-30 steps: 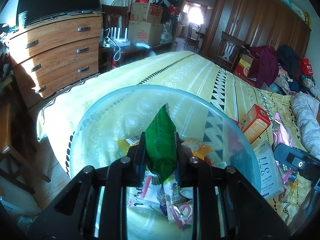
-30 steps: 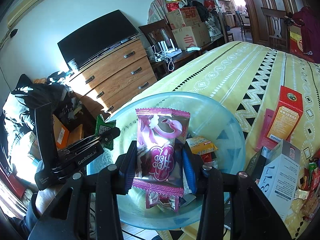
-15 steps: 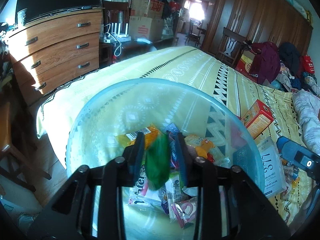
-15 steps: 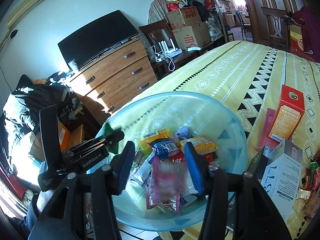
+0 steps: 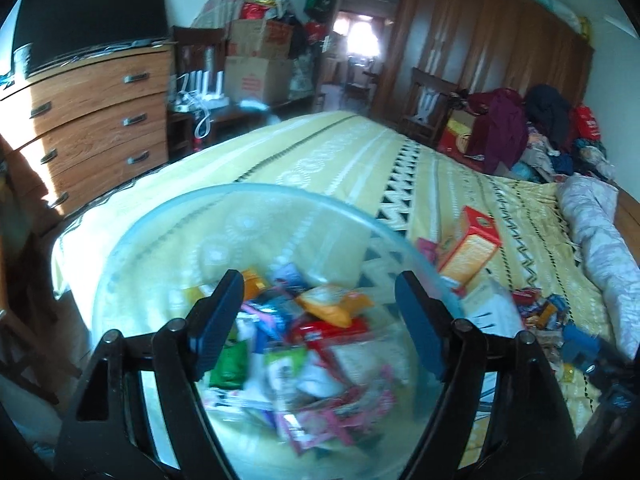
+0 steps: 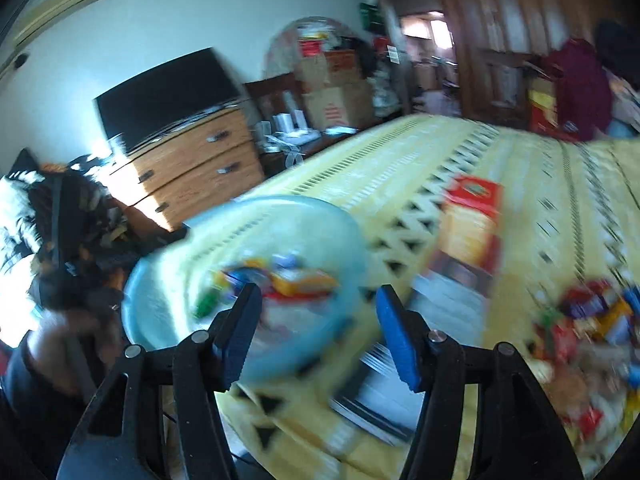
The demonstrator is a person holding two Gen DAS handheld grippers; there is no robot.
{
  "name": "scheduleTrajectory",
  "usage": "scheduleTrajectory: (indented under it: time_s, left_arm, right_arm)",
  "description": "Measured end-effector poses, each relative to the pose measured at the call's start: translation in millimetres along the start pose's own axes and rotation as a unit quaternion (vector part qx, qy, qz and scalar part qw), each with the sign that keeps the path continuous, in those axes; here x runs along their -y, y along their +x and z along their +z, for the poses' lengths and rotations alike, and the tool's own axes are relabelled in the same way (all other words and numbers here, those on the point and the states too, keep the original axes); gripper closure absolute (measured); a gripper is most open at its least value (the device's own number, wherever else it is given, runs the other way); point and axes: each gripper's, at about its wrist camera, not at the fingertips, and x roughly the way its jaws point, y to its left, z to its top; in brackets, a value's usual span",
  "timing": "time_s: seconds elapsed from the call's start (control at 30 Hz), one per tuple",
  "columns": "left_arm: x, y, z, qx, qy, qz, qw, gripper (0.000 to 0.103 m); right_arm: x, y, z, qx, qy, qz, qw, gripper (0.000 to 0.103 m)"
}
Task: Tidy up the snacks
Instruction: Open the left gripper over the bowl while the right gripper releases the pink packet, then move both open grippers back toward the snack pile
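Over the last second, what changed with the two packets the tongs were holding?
Both were let go into the bowl. The left tongs have just opened, and the green packet now lies among the snacks. The right tongs opened, dropped the pink packet and swung toward the loose snack pile. The bowl and orange box stayed put.

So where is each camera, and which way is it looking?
Left wrist: sits on the left gripper, looking along its open fingers down into the bowl of snacks on the bed; only the gripper shows.
Right wrist: sits on the right gripper, open and empty, facing the bed; the hand with the left gripper shows at left.
Both see: the bowl, the orange box, the dresser.
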Motion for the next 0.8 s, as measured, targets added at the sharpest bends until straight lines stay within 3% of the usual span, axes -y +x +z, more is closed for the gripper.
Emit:
scheduleTrajectory:
  time_s: [0.2, 0.33, 0.43, 0.63, 0.73, 0.8]
  left_arm:
    - [41, 3, 1, 0.007, 0.013, -0.041, 0.9991, 0.024]
    - [56, 6, 2, 0.001, 0.022, -0.049, 0.9986, 0.024]
    - [64, 8, 2, -0.001, 0.031, -0.048, 0.9984, 0.024]
    - [88, 8, 1, -0.005, 0.068, -0.043, 0.9967, 0.024]
    - [100, 11, -2, -0.008, 0.084, -0.042, 0.9956, 0.024]
    - [108, 15, -3, -0.012, 0.091, -0.044, 0.9948, 0.024]
  right_arm:
    - [124, -42, -84, -0.069, 0.099, -0.116, 0.986, 0.052]
    - [174, -47, -106, -0.097, 0.123, -0.144, 0.977, 0.052]
    - [192, -19, -96, -0.114, 0.107, -0.131, 0.979, 0.052]
    - [234, 54, -43, -0.113, 0.076, -0.133, 0.982, 0.052]
    - [261, 100, -26, -0.139, 0.064, -0.165, 0.974, 0.052]
    - [277, 133, -27, -0.176, 0.068, -0.164, 0.968, 0.052]
